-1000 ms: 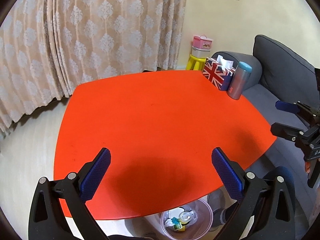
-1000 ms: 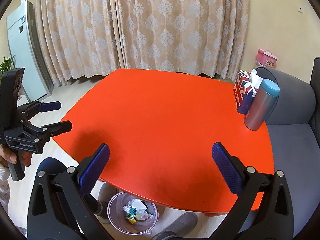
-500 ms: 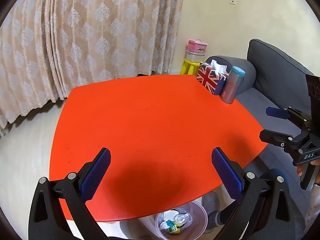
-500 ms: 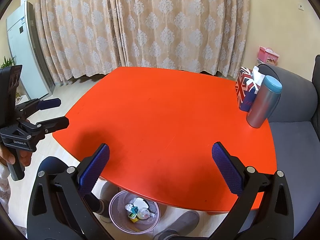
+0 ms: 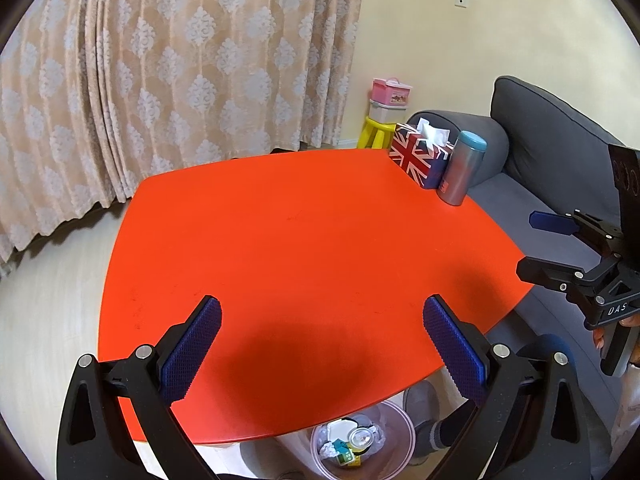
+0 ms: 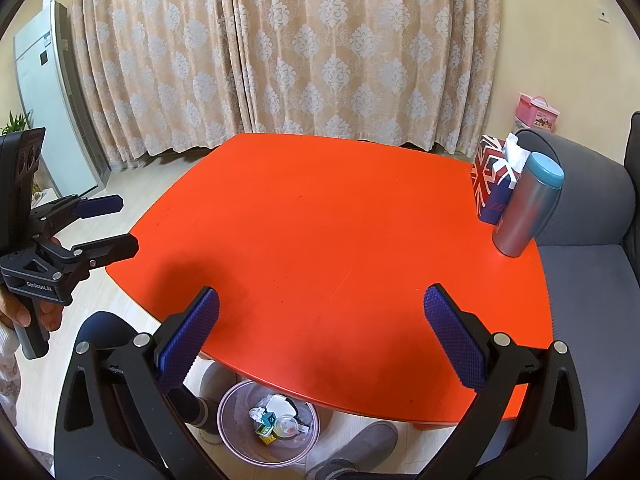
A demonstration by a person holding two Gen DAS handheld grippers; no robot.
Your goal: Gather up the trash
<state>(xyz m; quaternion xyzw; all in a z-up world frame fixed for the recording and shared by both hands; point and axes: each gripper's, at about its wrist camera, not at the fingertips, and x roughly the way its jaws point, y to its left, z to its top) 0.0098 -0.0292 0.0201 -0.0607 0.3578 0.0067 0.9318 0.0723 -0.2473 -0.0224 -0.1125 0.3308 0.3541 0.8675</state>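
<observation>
Hovering over the red table (image 5: 304, 240), left gripper (image 5: 322, 350) and right gripper (image 6: 322, 340) both stand w/ jaws spread wide, nothing between the pads. Trash (image 6: 276, 420) lies inside the clear bin (image 6: 240, 444) on the floor under the table's near edge, btwn the person's slippers. Tissue box (image 6: 490, 184) and tumbler (image 6: 526, 208) stand touching at the far right corner, beside the grey sofa (image 6: 592, 264).

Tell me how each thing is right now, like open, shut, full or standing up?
left tool: open, holding nothing
right tool: open, holding nothing
trash bin: upright on the floor, trash inside
tumbler: upright, lid on
tissue box: upright, a tissue sticking out
curtains: drawn shut
</observation>
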